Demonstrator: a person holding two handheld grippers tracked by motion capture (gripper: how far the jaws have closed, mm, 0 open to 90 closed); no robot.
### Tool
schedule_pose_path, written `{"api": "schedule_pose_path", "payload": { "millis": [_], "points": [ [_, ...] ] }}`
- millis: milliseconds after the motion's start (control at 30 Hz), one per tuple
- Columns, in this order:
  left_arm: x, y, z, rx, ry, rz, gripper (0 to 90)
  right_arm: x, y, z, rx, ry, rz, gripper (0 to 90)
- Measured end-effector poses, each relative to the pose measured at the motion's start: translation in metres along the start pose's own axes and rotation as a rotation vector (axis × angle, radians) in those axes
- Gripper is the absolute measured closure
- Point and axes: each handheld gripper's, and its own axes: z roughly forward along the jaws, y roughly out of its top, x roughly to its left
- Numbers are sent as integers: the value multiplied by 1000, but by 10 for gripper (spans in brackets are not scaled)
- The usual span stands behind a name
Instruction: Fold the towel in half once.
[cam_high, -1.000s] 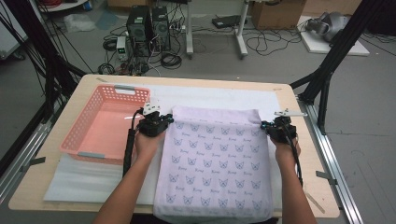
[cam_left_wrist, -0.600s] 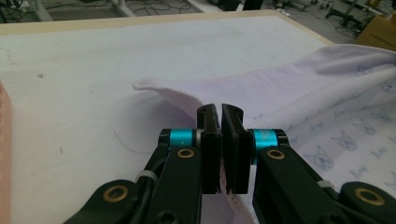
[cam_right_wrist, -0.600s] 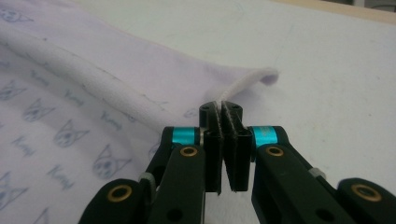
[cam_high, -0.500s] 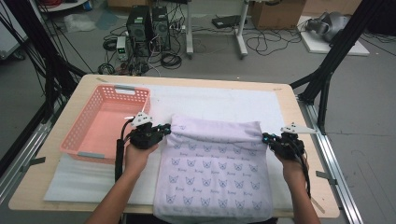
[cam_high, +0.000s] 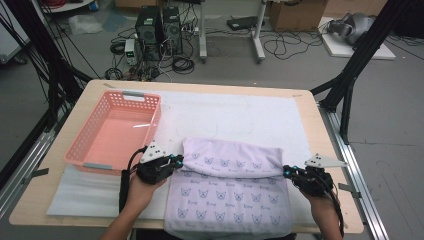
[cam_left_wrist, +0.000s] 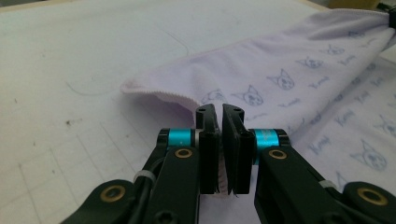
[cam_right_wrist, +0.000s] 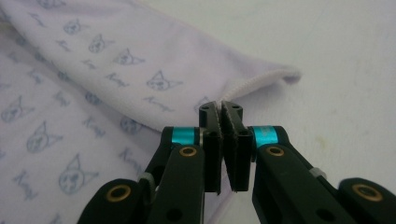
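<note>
Left gripper (cam_high: 175, 161) at about 8 o'clock on the table (cam_high: 320, 130), jaws pressed together on the hem of the cloth (cam_high: 232, 195); in the left gripper view (cam_left_wrist: 220, 116) a thin strip of lilac fabric shows between the pads. Right gripper (cam_high: 289, 172) at about 4 o'clock, likewise pinching the cloth's edge, seen close in the right gripper view (cam_right_wrist: 221, 112) with the hem running out from the jaw tips. Cloth lilac, printed with small cat faces, lying at 6 o'clock on a white mat (cam_high: 240, 112); its far part is doubled over into a soft roll spanning between the two grippers, near part flat and hanging over the table edge. Pink basket (cam_high: 150, 117) at 9 to 10 o'clock, just beside the left gripper, apart from the cloth
</note>
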Motion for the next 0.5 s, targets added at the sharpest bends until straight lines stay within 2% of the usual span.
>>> {"api": "schedule_pose_path", "payload": {
  "millis": [33,67,133,200,300,333,400,500],
  "points": [
    [0,-2,-1,5,3,-2,824,0,-3,1,11,-8,-5,833],
    [0,-3,-1,-1,7,-19,765,-1,-5,1,18,-10,3,788],
    [2,-2,0,-3,21,-48,560,-4,-6,1,7,-22,37,669],
    [2,-1,2,-14,26,-65,470,-7,-5,-2,-12,-29,71,638],
    [4,4,7,-7,57,-71,428,-11,-2,-4,-44,-49,97,605],
    [6,7,11,-2,61,-85,427,-11,-1,-4,-56,-55,114,604],
    [9,12,18,9,63,-87,424,-13,3,-3,-69,-51,135,597],
    [17,21,32,26,89,-99,420,-15,12,3,-67,-57,133,582]
  ]
}}
